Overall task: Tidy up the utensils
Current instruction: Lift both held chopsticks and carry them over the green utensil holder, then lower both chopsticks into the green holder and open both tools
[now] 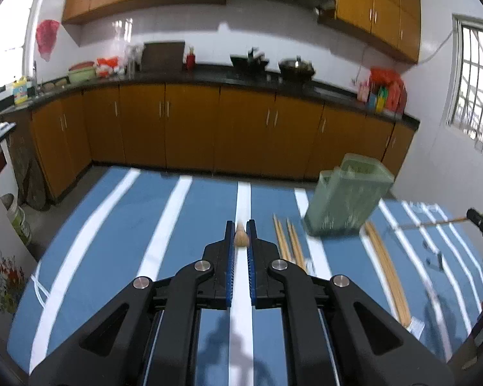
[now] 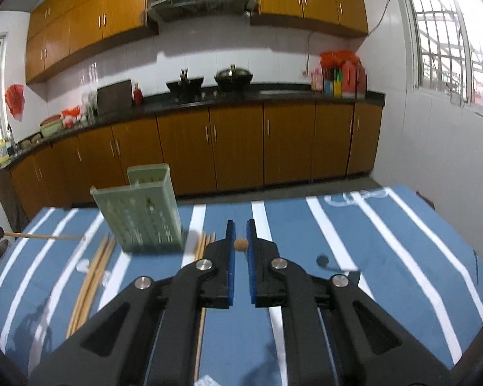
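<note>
The left gripper is clamped on one chopstick, seen end-on, its long axis running straight along the fingers. The right gripper likewise pinches a chopstick end-on. The green slotted holder stands tilted at right of centre in the left view; loose chopsticks lie lengthwise beside its base. The striped blue tablecloth is bare across the frame's left half. No writing is legible.
</note>
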{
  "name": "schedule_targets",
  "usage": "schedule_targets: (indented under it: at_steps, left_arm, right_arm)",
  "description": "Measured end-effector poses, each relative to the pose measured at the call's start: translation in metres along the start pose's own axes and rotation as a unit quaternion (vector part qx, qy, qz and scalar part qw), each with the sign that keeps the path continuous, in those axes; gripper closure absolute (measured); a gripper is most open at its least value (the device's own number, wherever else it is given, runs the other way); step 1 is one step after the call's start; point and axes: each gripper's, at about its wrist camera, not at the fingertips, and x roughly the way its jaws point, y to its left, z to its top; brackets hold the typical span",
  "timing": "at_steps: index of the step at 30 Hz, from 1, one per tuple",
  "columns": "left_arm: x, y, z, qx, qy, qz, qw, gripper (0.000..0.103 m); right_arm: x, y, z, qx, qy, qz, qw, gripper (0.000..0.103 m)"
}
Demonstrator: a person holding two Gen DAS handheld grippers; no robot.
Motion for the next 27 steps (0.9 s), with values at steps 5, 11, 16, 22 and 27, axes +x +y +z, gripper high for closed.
schedule_targets:
  at_steps: [5,11,16,22,27]
  left_arm:
    - [-0.004,-0.002,0.02,0.001,-0.022,0.006,0.9997,0.096]
    - [0.0,-0.007,0.045,0.005,-0.038,0.011,0.9992,0.096]
    - [-0.013,-0.016,0.074,0.016,-0.07,0.009,0.9974,0.096]
    - [-0.036,-0.037,0.122,0.007,-0.13,-0.016,0.9914,0.096]
    - [-0.049,-0.058,0.146,-0.024,-0.17,-0.071,0.9826,0.096]
  right_arm:
    - [-0.002,0.002,0.015,-0.005,-0.017,-0.001,1.0,0.095]
    - [-0.003,0.007,0.044,-0.014,-0.044,-0.001,0.999,0.095]
    - [-0.02,0.008,0.092,-0.001,-0.094,0.02,0.995,0.095]
    - [-0.039,0.019,0.147,0.031,-0.158,0.076,0.984,0.095]
    - [-0.035,0.031,0.161,0.038,-0.157,0.12,0.98,0.095]
